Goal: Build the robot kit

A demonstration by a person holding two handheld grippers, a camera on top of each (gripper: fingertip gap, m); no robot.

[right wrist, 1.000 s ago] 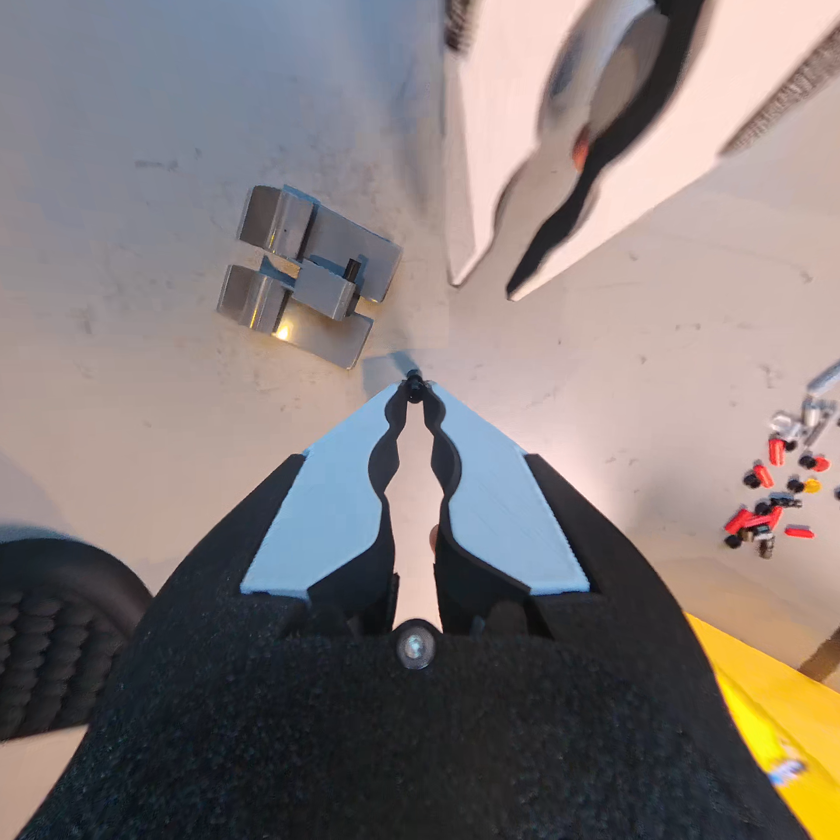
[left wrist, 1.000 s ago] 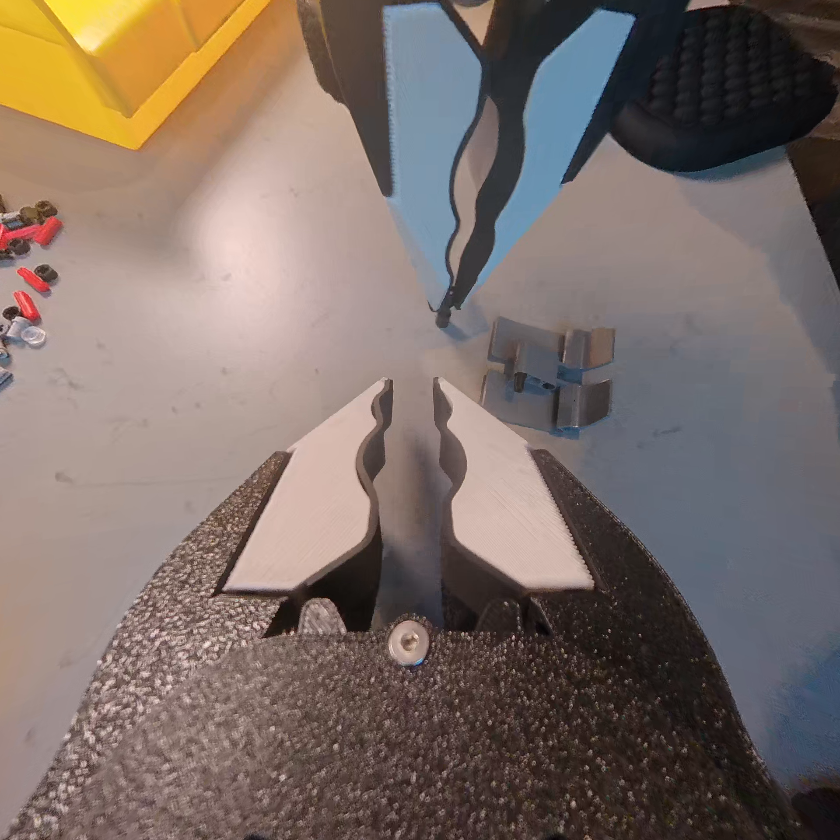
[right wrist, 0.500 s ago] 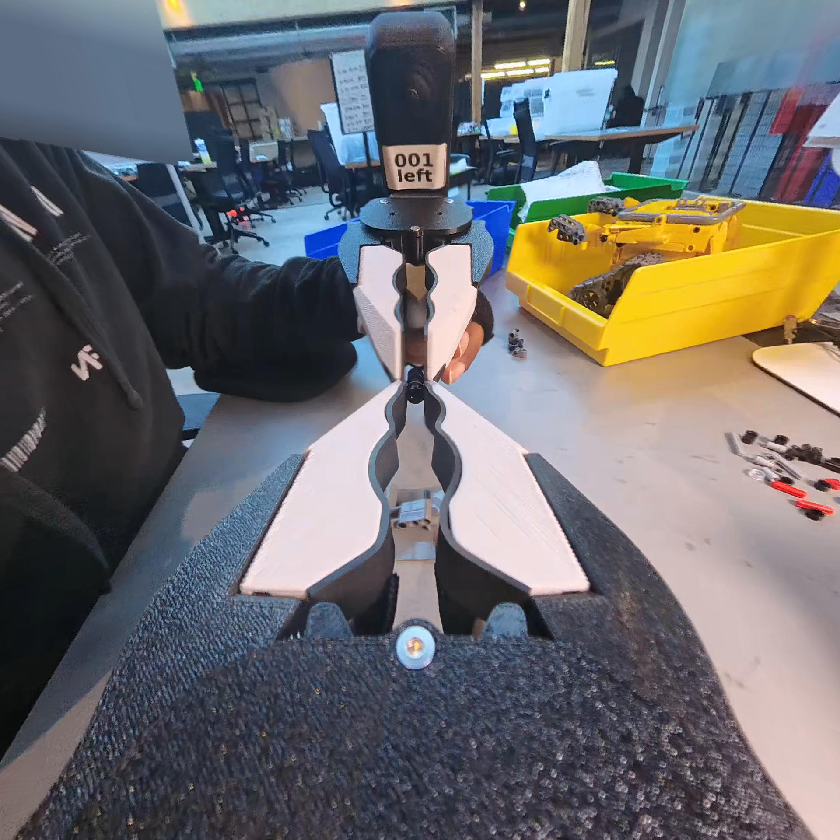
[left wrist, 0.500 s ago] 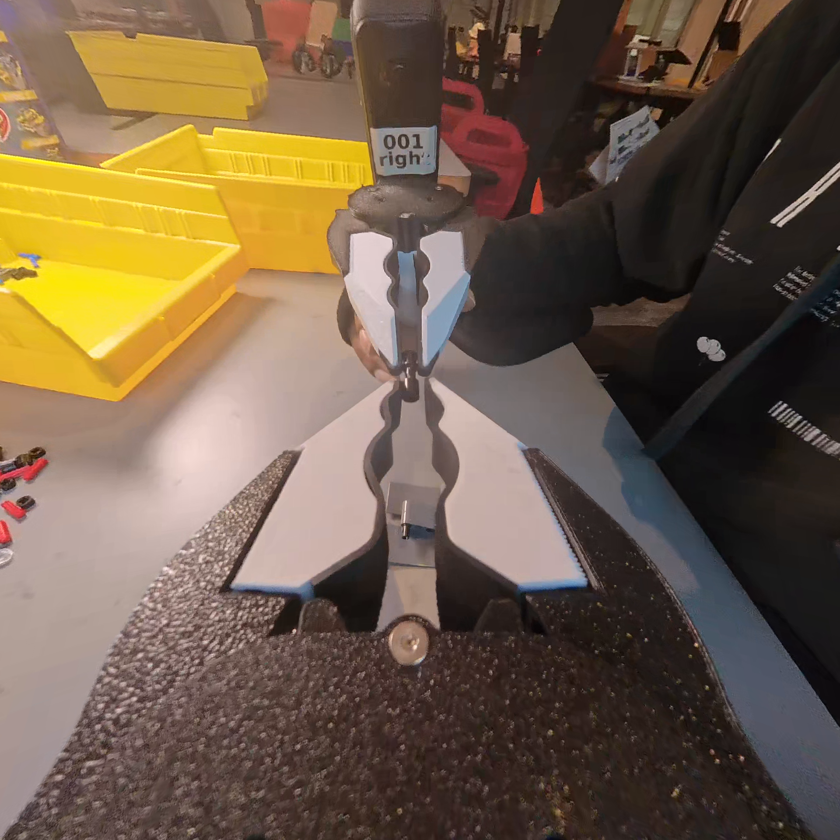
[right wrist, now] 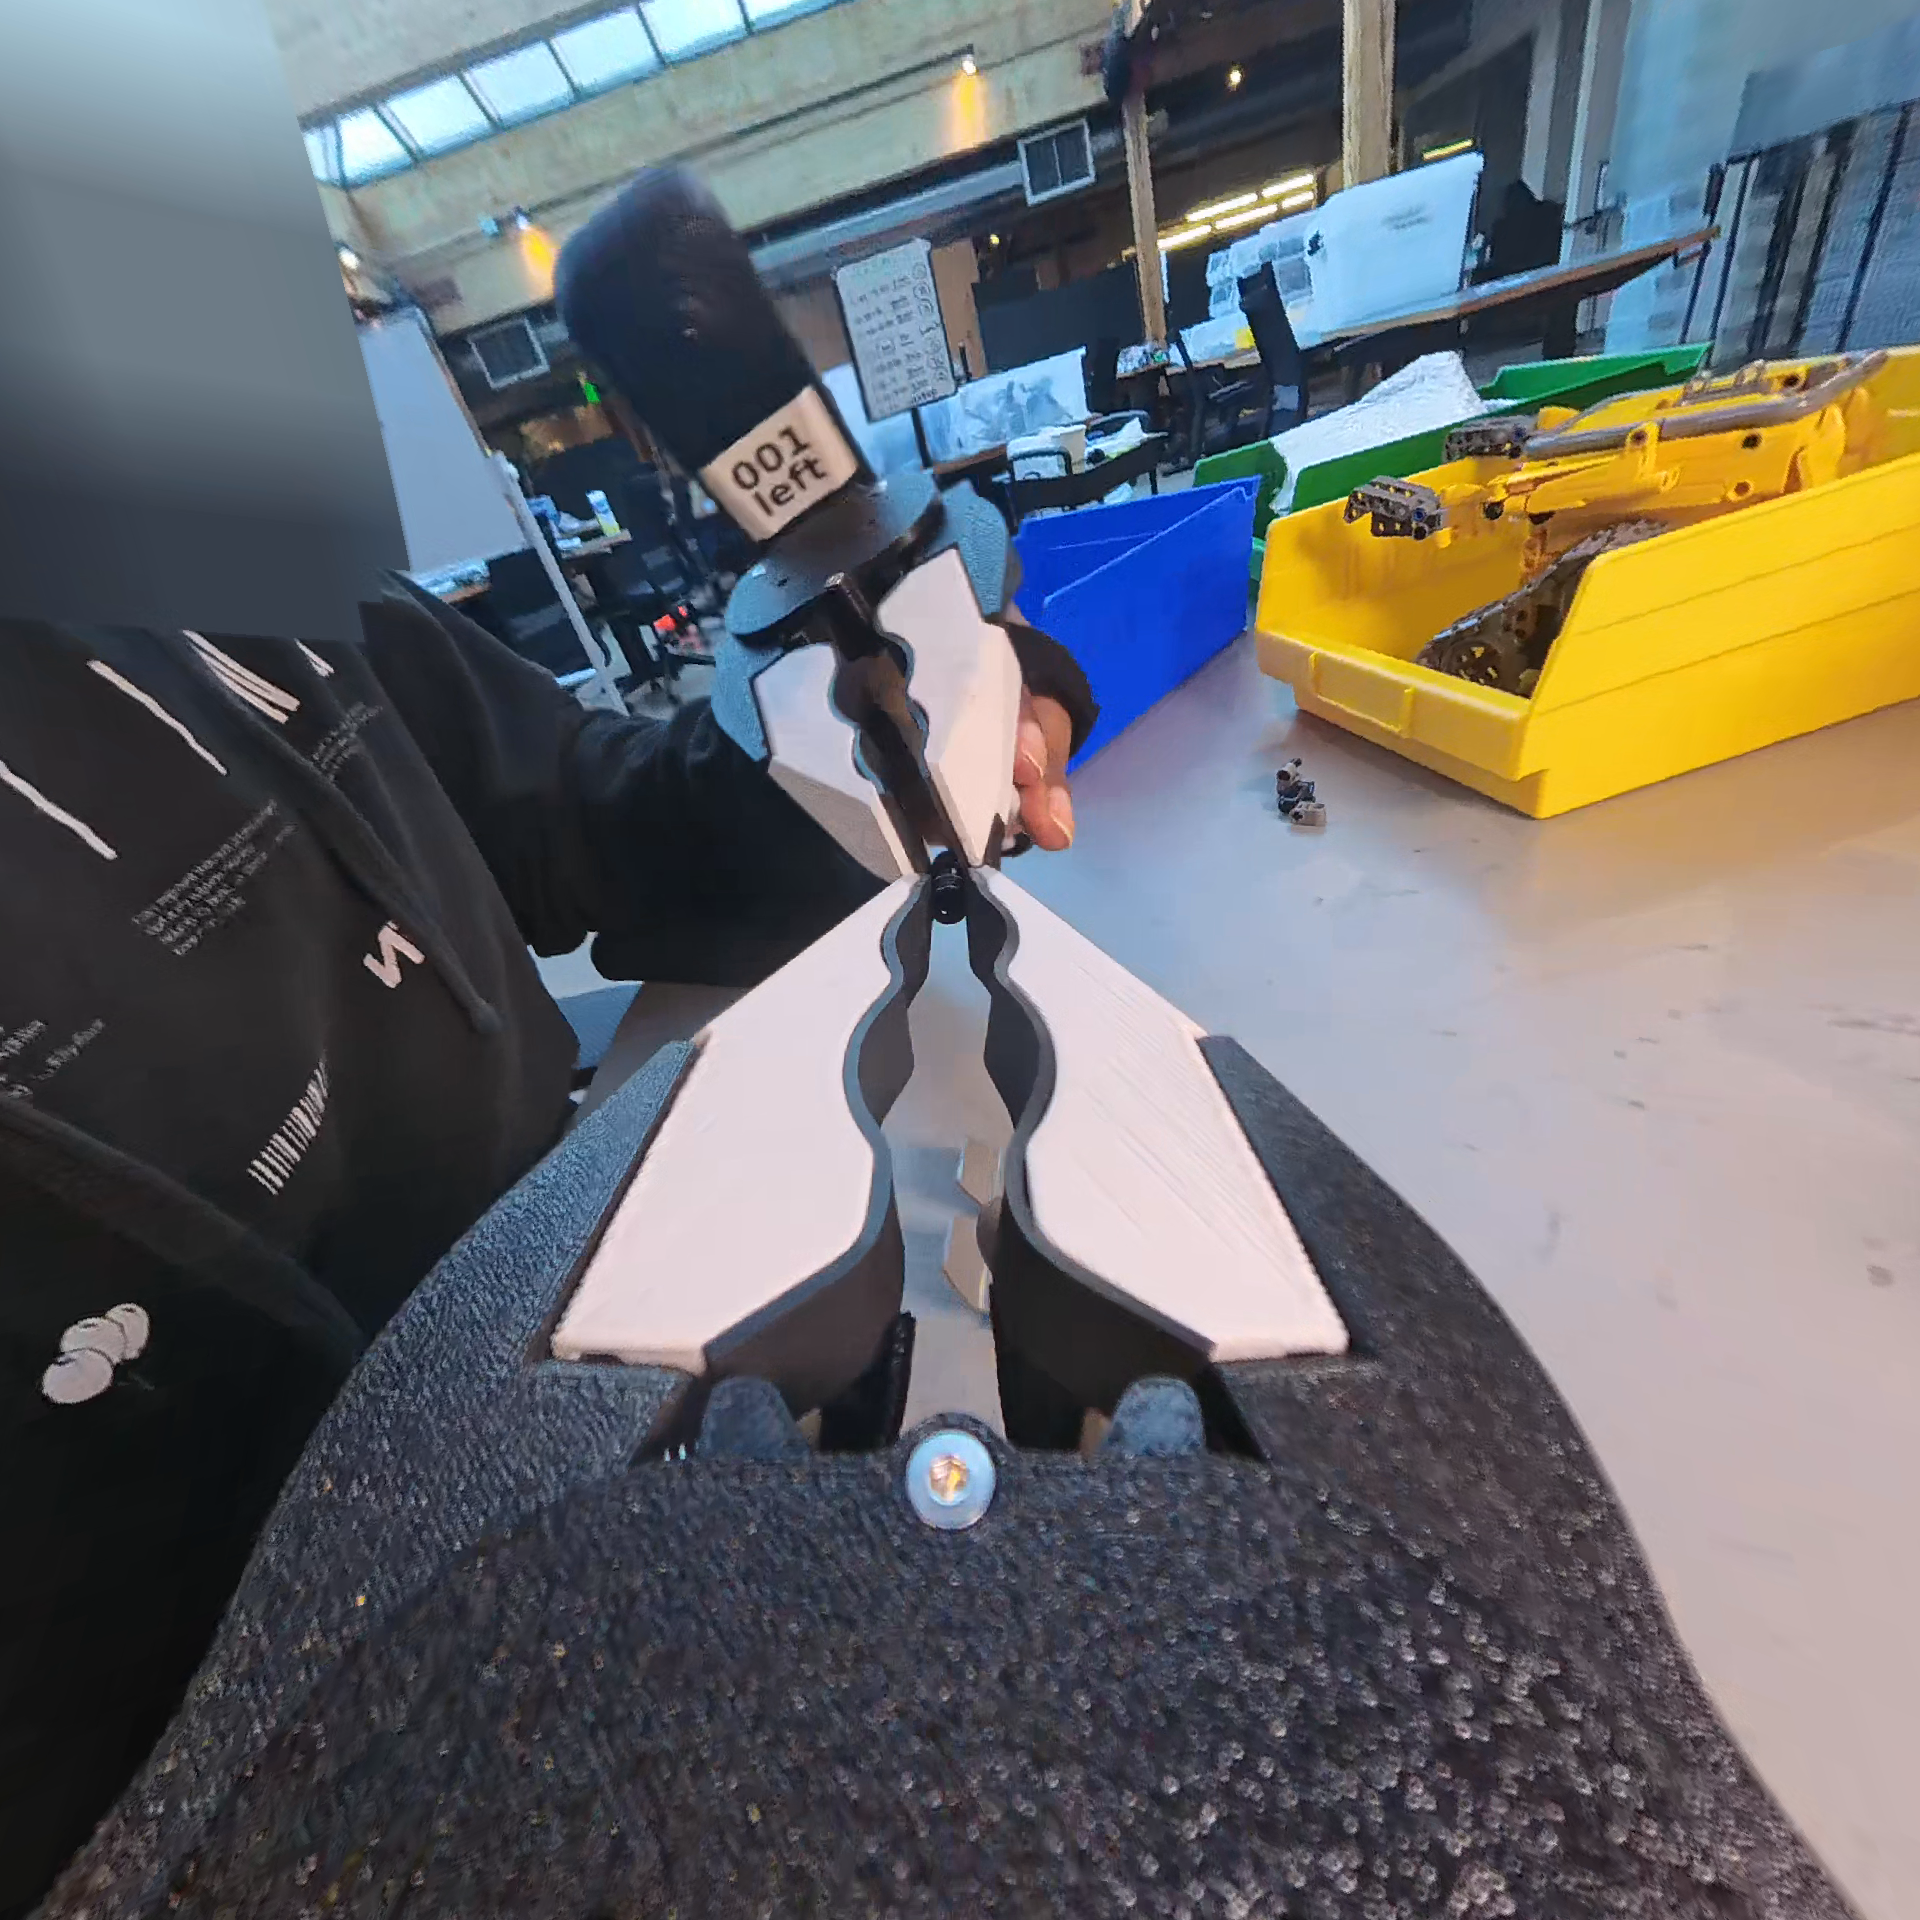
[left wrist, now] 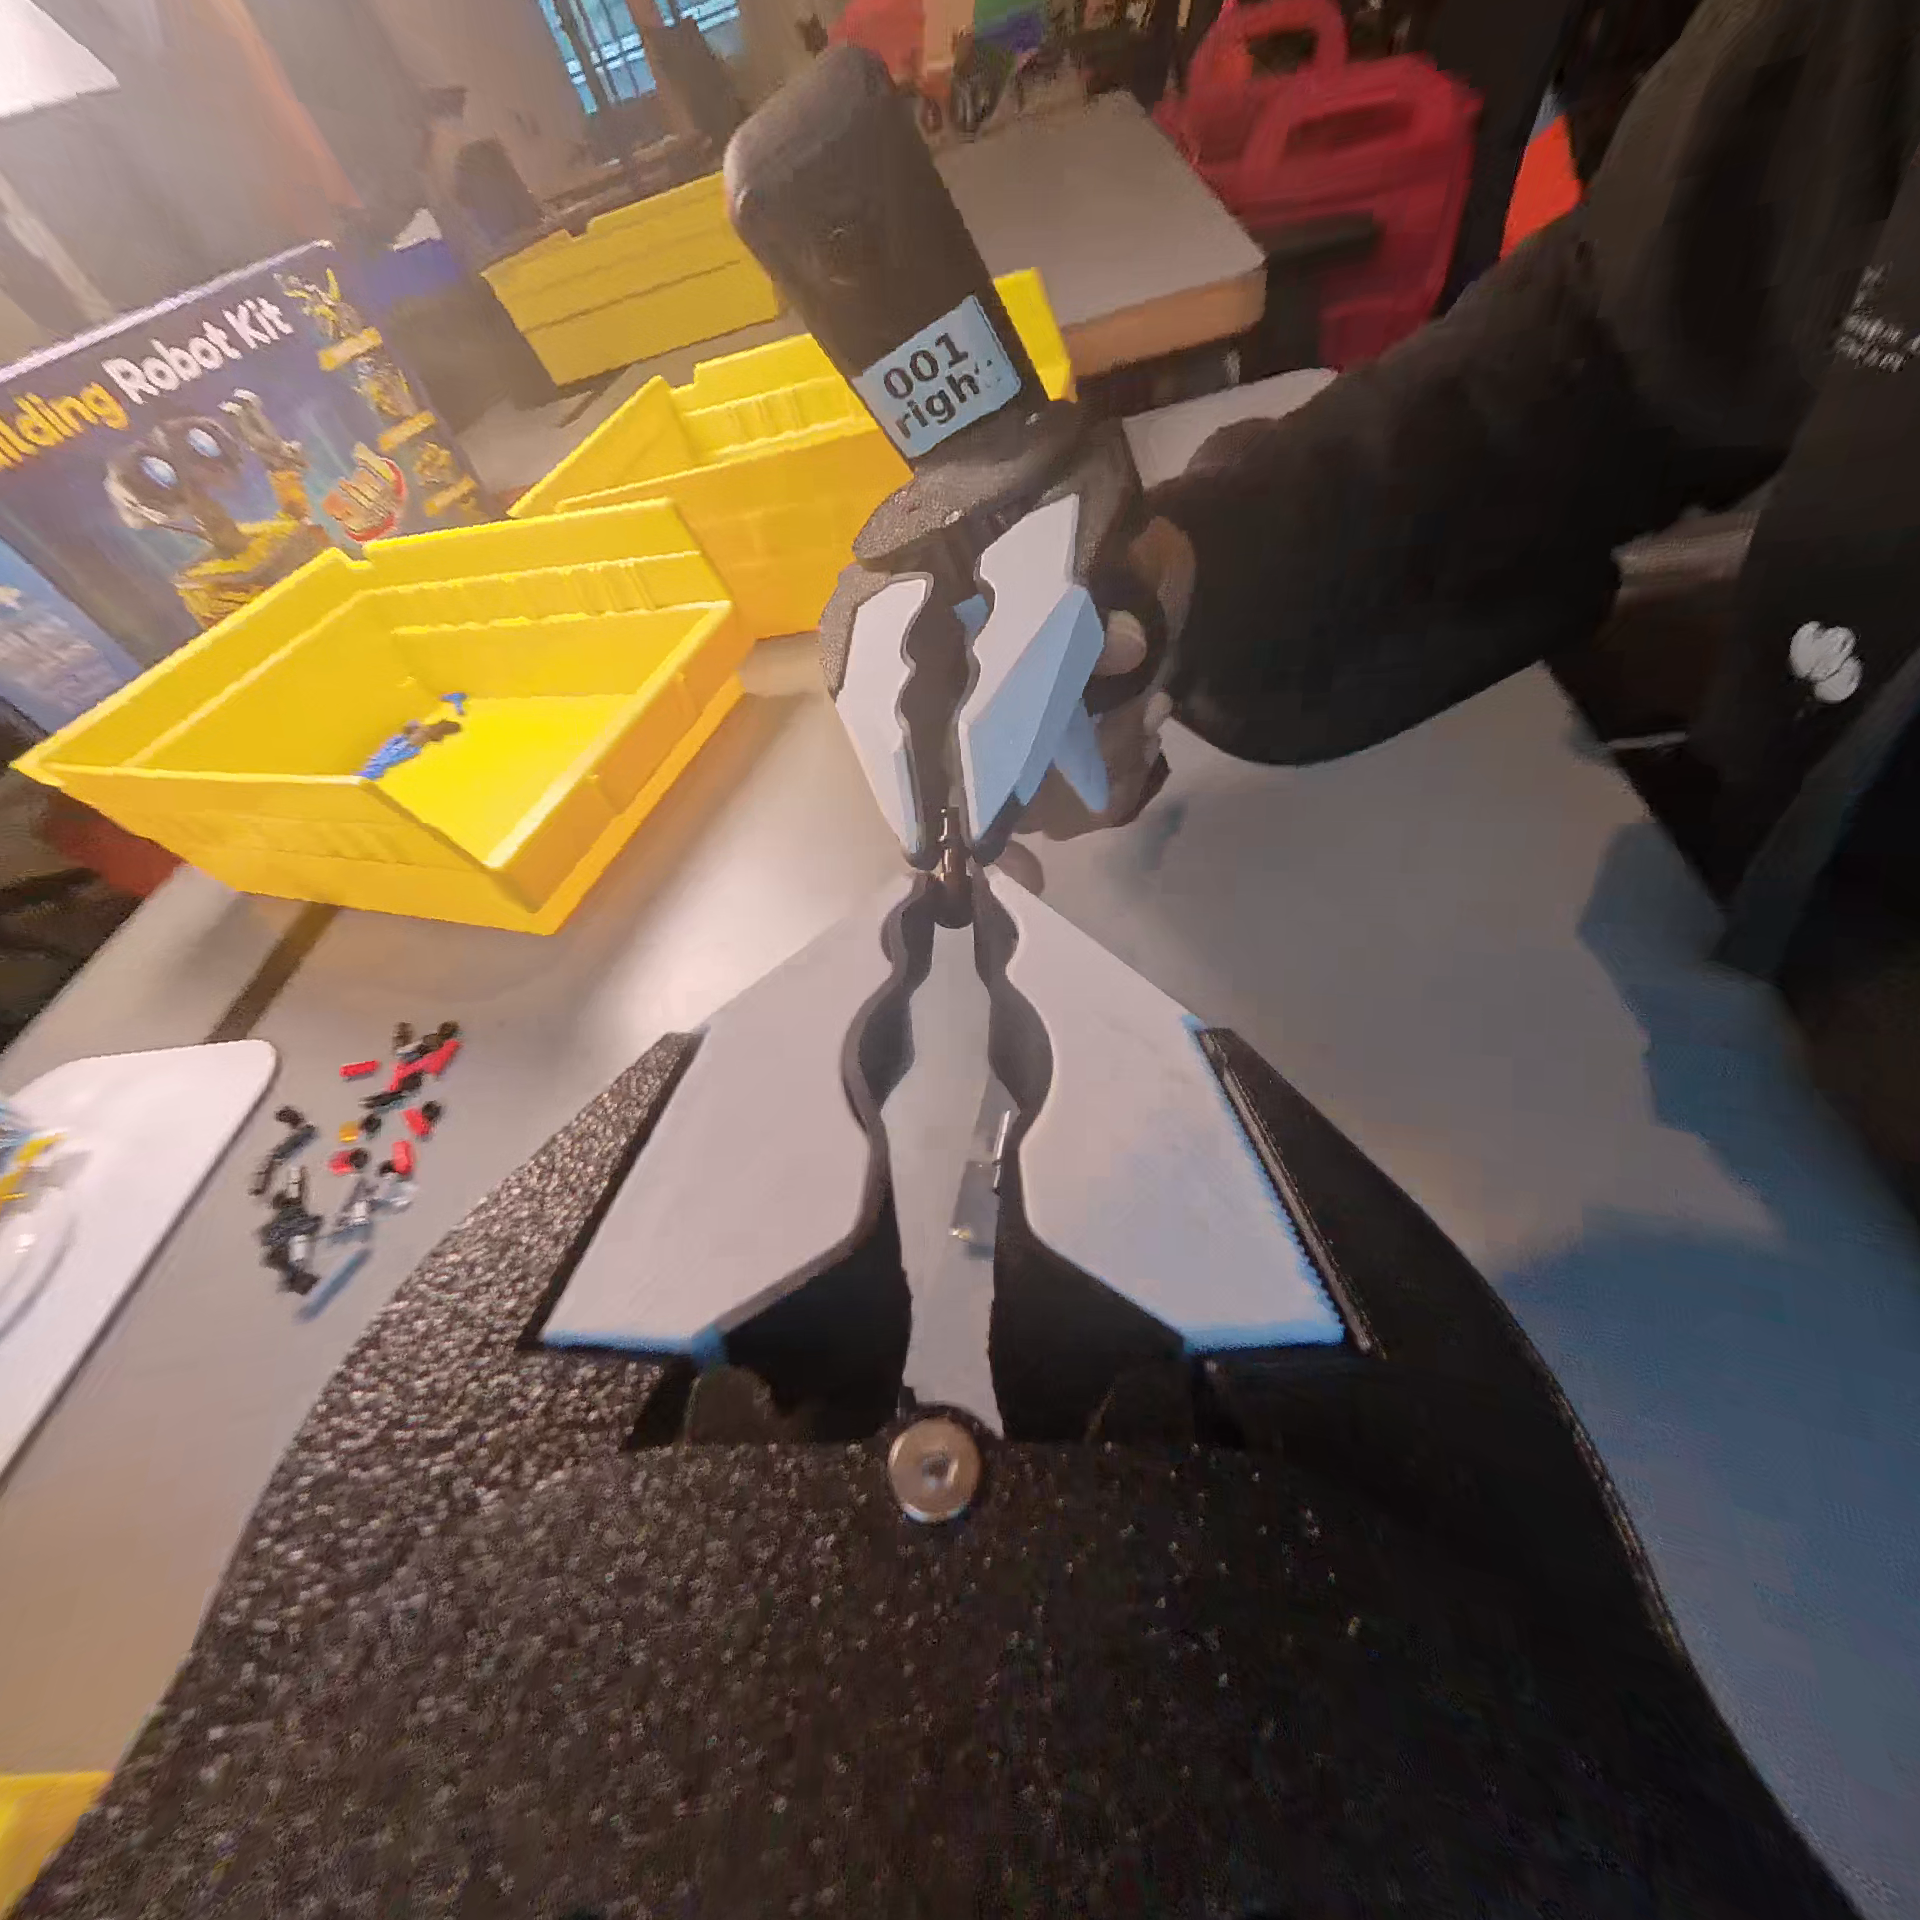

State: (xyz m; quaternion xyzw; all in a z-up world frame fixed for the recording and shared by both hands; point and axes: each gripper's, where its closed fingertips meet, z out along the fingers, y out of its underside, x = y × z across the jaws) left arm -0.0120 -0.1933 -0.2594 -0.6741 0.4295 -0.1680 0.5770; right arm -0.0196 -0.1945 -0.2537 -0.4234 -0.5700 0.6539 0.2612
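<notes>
Claws meet tip to tip above the grey surface (left wrist: 1351, 1018). The left claw (left wrist: 948, 896) is pinched together on a small black pin (left wrist: 945, 883), and the right claw (right wrist: 945, 902) is clamped on the same pin (right wrist: 945, 896) from the opposite end, so the 2 tools face each other with the piece caught between them, held clear of the surface. In the left wrist view the right claw (left wrist: 940, 831) tilts to one side just beyond the left claw's tips, gripped by a hand (left wrist: 1127, 665) in a black sleeve. In the right wrist view the left claw (right wrist: 940, 857) leans likewise, with a hand (right wrist: 1044, 769) behind it.

Below the gap of each claw, a folded metal bracket (left wrist: 982, 1184) lies on the surface; only a sliver of it (right wrist: 971, 1174) shows between the fingers in either view.

Left of the left claw, a scatter of small red and black parts (left wrist: 353, 1132) sits near a white board (left wrist: 114, 1164). Farther beyond, a yellow bin (left wrist: 395, 727) holds a few blue pieces, with a printed box (left wrist: 208, 436) behind it. Right of the right claw, another yellow bin (right wrist: 1621, 644) carries a yellow toy machine (right wrist: 1621, 457), a blue bin (right wrist: 1132, 592) stands beside it, and a few grey connectors (right wrist: 1297, 792) lie near.
</notes>
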